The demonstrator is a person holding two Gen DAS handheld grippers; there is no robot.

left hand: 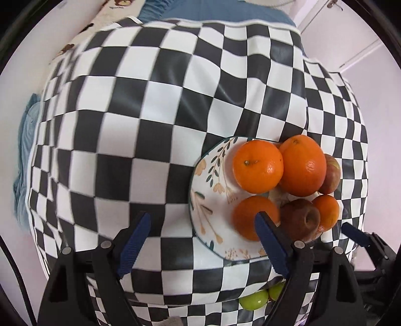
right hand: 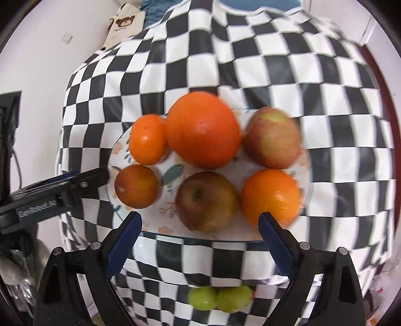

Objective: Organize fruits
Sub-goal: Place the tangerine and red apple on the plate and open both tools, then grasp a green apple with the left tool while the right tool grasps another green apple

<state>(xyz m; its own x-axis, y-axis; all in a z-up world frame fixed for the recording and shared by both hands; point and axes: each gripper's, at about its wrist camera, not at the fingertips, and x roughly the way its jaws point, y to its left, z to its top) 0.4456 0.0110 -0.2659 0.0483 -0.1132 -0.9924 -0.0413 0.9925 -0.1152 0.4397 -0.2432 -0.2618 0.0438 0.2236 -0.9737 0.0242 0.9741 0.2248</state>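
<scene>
Fruits sit together on a floral plate (right hand: 140,220) that rests on the worktop's black-and-white checkered cloth (right hand: 275,75).

In the right wrist view, going left to right: the left tongs (right hand: 82,181) reach in from the left edge, their tip just beside the plate rim, and the dark body carries pale lettering that reads roughly "GenRobot.AI", though blur makes the last characters uncertain. Next come a small mandarin (right hand: 147,139) at the back and a darker, reddish-orange fruit (right hand: 136,186) in front of it. A large orange (right hand: 203,129) stands in the middle at the back, touching the small mandarin, with a brownish-red apple (right hand: 206,200) in front of it. Farther right are a red-and-yellow apple (right hand: 272,136) at the back and another mandarin (right hand: 270,195) in front. Below the near edge of the cloth, two green fruits (right hand: 219,298) lie side by side, touching. The right tongs (right hand: 200,223) are spread wide and released, with nothing between their blue pads (right hand: 125,240), hovering at the near rim of the plate.

In the left wrist view, the left tongs (left hand: 203,223) are likewise released and gaping over the cloth, the right-hand pad overlapping the plate's near rim (left hand: 198,200). A cream fabric printed with a bear face (right hand: 124,22) lies beyond the far edge of the cloth; its small caption is too blurred to read.
</scene>
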